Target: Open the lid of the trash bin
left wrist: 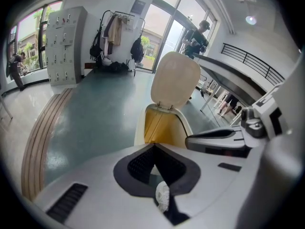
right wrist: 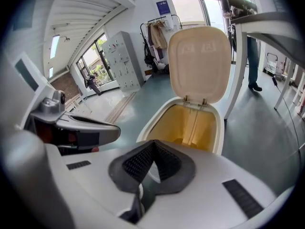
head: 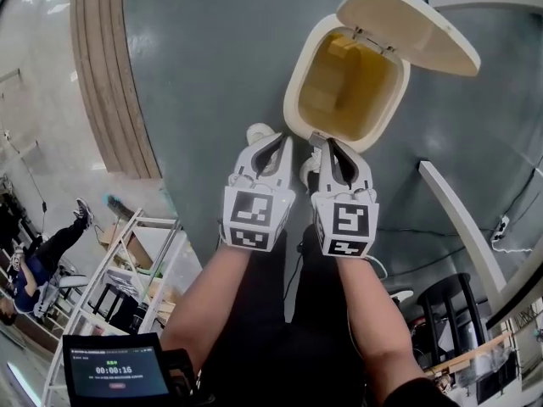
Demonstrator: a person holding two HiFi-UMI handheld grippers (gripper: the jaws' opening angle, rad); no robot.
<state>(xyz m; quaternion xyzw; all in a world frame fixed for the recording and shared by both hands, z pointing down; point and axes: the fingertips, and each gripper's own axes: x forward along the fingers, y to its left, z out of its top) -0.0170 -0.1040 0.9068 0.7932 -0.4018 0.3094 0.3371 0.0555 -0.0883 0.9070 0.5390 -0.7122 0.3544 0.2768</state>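
Lid stands open ahead of left gripper and right gripper, both pinched together on nothing; risk: either tip nudging the trash bin just ahead could drop it shut.

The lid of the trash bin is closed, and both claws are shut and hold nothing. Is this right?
Not fully. The lid of the trash bin stands open, tipped up at its hinges, as the right gripper view shows. The left claw and the right claw are indeed shut and hold nothing.
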